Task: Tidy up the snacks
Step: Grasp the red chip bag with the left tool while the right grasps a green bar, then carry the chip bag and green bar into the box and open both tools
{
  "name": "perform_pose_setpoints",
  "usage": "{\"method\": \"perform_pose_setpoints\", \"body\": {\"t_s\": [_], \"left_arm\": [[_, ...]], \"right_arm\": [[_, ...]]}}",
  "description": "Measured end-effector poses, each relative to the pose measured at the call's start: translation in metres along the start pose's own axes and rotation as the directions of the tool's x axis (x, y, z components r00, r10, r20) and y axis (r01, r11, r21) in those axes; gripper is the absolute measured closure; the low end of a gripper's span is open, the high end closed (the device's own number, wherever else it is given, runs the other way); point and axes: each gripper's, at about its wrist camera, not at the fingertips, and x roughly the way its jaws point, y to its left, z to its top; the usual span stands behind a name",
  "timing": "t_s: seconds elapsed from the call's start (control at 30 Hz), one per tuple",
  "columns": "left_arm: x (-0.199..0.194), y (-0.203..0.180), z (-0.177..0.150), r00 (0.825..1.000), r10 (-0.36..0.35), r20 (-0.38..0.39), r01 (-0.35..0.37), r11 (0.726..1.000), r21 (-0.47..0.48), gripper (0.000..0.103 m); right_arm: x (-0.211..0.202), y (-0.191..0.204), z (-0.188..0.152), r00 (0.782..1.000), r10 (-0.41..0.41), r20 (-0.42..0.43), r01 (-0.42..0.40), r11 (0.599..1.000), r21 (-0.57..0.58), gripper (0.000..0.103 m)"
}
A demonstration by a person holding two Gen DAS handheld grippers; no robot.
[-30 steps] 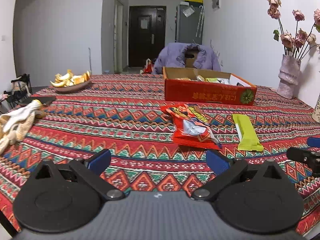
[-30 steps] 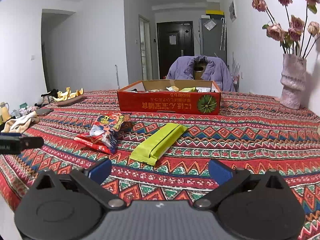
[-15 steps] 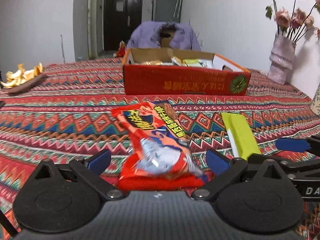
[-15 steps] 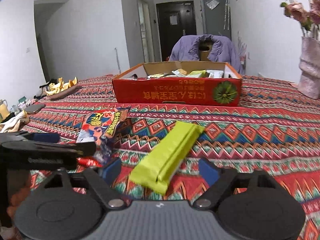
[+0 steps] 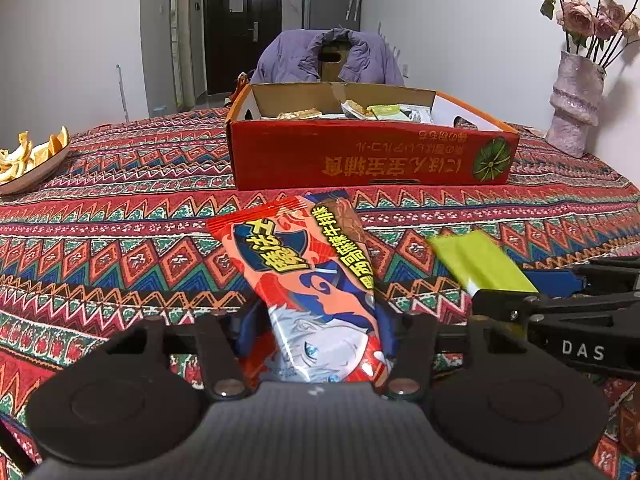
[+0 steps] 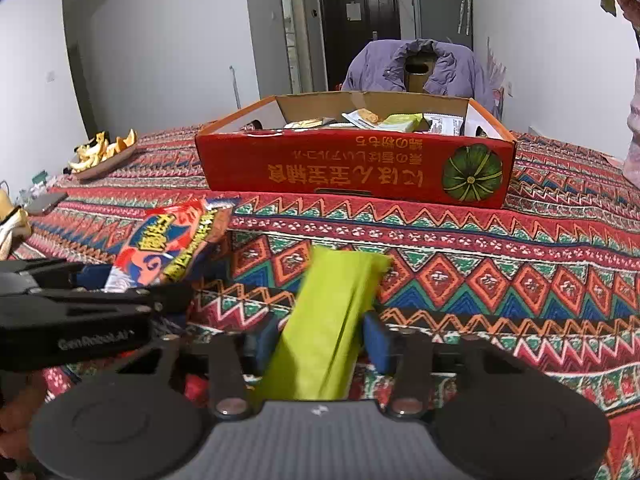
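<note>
With several snacks already lying in the red box [image 5: 372, 156], the left gripper [image 5: 320, 332] is pinching the red packet [image 5: 312, 280] and the right gripper [image 6: 320, 340] is pinching the green bar [image 6: 328, 320], these 2 awaiting boxing.

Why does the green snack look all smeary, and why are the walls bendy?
In the right wrist view the long lime-green snack packet between the right tongs is smeared by motion blur; the red cardboard box stays sharp. In the left wrist view the same packet is blurred too, the red cartoon-printed snack bag crisper. Both fisheye lenses curve walls and edges.
</note>
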Motion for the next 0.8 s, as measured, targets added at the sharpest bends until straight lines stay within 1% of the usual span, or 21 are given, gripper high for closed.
{"method": "perform_pose_setpoints", "body": {"t_s": [0.13, 0.23, 0.33, 0.57, 0.63, 0.8], "left_arm": [[-0.010, 0.002, 0.003, 0.999, -0.032, -0.005, 0.032, 0.999, -0.010, 0.050], [-0.026, 0.000, 0.003, 0.999, -0.027, 0.023, 0.027, 1.000, 0.006, 0.050], [-0.045, -0.002, 0.000, 0.999, -0.025, 0.047, 0.025, 1.000, 0.000, 0.050], [-0.090, -0.009, -0.017, 0.996, -0.025, 0.085, 0.027, 0.999, -0.029, 0.050], [-0.101, -0.013, -0.021, 0.995, -0.030, 0.100, 0.033, 0.999, -0.029, 0.050], [-0.125, -0.024, -0.027, 0.989, -0.042, 0.139, 0.044, 0.999, -0.012, 0.050]], "right_arm": [[-0.008, -0.006, -0.001, 1.000, 0.006, 0.009, -0.006, 1.000, 0.015, 0.069], [-0.017, -0.007, -0.005, 1.000, 0.010, 0.021, -0.010, 1.000, 0.022, 0.070], [-0.032, -0.007, -0.010, 0.999, 0.012, 0.038, -0.014, 0.999, 0.035, 0.070], [-0.086, -0.007, -0.026, 0.994, 0.001, 0.112, -0.006, 0.999, 0.039, 0.070], [-0.100, -0.008, -0.031, 0.992, 0.009, 0.130, -0.015, 0.999, 0.043, 0.070], [-0.127, -0.011, -0.041, 0.986, -0.009, 0.169, 0.001, 0.999, 0.047, 0.070]]}}
